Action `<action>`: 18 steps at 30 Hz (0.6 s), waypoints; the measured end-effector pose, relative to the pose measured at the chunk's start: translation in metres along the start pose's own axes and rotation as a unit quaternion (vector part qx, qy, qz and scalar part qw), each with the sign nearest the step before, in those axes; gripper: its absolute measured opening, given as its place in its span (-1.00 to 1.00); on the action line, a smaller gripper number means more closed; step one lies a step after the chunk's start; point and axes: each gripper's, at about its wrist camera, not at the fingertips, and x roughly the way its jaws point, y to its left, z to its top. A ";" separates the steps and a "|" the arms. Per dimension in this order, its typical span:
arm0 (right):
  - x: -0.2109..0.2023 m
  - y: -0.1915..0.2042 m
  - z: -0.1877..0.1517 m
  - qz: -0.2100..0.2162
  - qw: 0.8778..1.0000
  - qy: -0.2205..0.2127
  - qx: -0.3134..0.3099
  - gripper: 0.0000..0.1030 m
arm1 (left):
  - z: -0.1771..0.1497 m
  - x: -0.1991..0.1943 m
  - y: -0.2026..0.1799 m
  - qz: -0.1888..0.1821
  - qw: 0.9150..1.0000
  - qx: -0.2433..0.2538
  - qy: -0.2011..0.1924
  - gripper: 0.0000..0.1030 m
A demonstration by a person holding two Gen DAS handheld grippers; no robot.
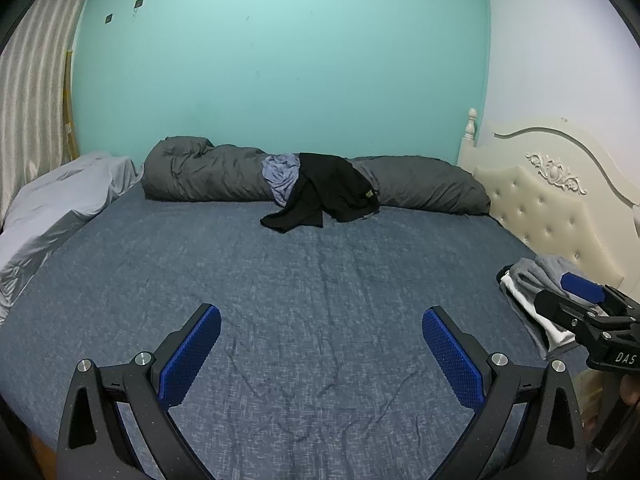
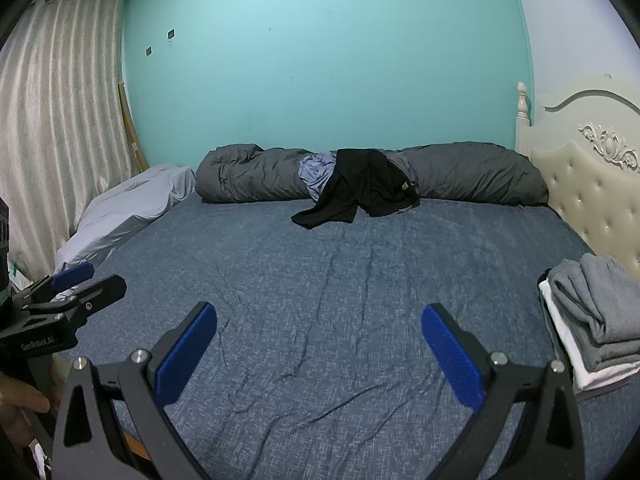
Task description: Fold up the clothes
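A black garment (image 1: pixel 328 194) (image 2: pixel 360 190) lies crumpled at the far side of the bed, draped partly over a rolled grey duvet (image 1: pixel 200 176) (image 2: pixel 248 178). A light blue garment (image 1: pixel 282 174) (image 2: pixel 318 172) sits bunched beside it on the duvet. My left gripper (image 1: pixel 322 322) hovers open over the near part of the blue bedsheet (image 1: pixel 320 280) with nothing between its fingers. My right gripper (image 2: pixel 320 320) is likewise open and empty, far from the clothes. A stack of folded grey and white clothes (image 2: pixel 592 320) (image 1: pixel 528 296) rests at the bed's right edge.
A cream tufted headboard (image 1: pixel 552 208) (image 2: pixel 592 192) borders the right side. A pale grey pillow (image 1: pixel 56 208) (image 2: pixel 124 208) lies at the left. A turquoise wall stands behind, and a striped curtain (image 2: pixel 60 120) hangs at the left.
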 end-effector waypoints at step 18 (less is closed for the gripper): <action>0.001 0.000 0.002 0.001 1.000 0.002 0.004 0.99 | 0.007 -0.002 -0.004 -0.007 1.000 0.006 0.000 0.99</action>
